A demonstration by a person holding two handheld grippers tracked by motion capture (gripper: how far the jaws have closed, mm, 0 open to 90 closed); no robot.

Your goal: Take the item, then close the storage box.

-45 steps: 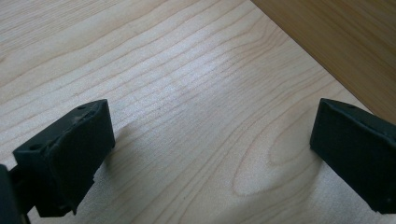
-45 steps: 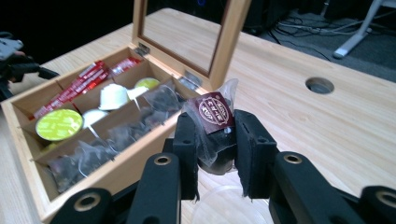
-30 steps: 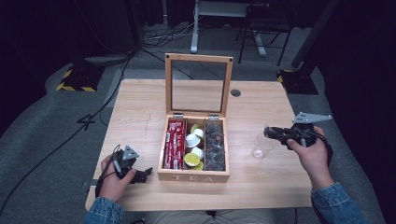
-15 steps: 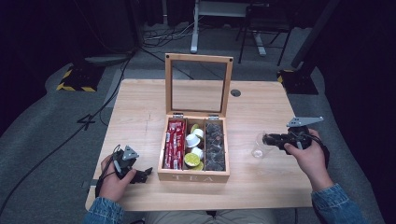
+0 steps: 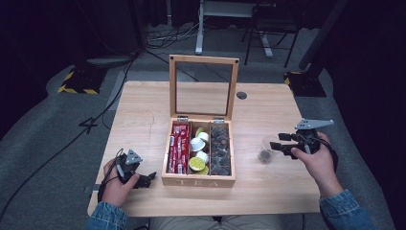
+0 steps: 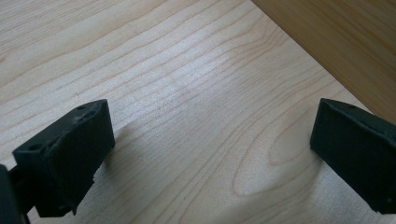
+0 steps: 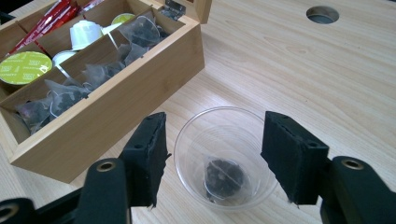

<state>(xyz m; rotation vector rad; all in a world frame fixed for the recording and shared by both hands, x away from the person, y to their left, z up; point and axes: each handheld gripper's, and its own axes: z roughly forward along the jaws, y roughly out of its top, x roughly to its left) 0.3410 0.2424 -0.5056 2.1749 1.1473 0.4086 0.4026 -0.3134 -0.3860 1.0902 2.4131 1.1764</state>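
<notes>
In the high view, the right gripper (image 5: 283, 142) is hovering just beside the clear cup (image 5: 268, 149), its jaws having just been opening, while the left gripper (image 5: 146, 178) is resting by the tea box (image 5: 198, 181).

In the left gripper view, its jaws are standing released over bare table (image 6: 196, 93).

In the right gripper view, the tea bag (image 7: 224, 177) is lying in the cup's bottom, below and between the spread pads, untouched. I judge lifting straight up best, so neither pad tips the cup.
</notes>
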